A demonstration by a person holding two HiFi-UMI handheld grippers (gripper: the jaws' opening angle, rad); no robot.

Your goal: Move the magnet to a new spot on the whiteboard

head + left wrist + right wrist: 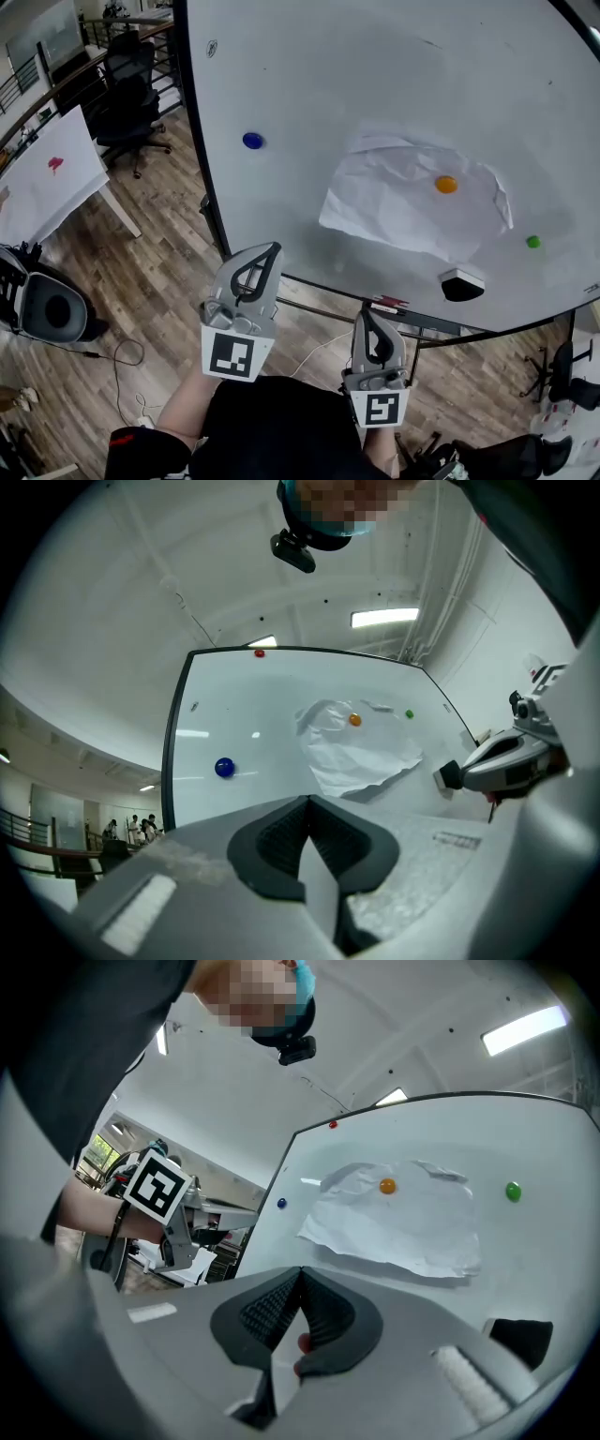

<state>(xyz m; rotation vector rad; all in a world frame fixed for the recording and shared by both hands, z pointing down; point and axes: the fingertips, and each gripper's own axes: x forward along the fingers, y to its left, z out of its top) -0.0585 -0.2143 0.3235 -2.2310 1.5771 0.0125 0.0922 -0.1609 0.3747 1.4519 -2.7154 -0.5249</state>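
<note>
Left tongs (272, 249) and right tongs (365, 315) hung clenched and empty, short of the whiteboard (309, 84).
An orange magnet (446, 185) pinned crumpled paper (403, 211) to it; a blue magnet (252, 141) sat well left.

The whiteboard (309, 84) is bare across its top and in the broad stretch between the blue magnet (252, 141) and the crumpled paper (394, 211) — open room to reach in from below. Rightward it crowds: the paper under the orange magnet (446, 185), the green magnet (532, 242) beside it, the black eraser (461, 285) near the lower edge. A rail (323, 287) runs along that edge — perhaps carrying a marker (389, 302).
</note>
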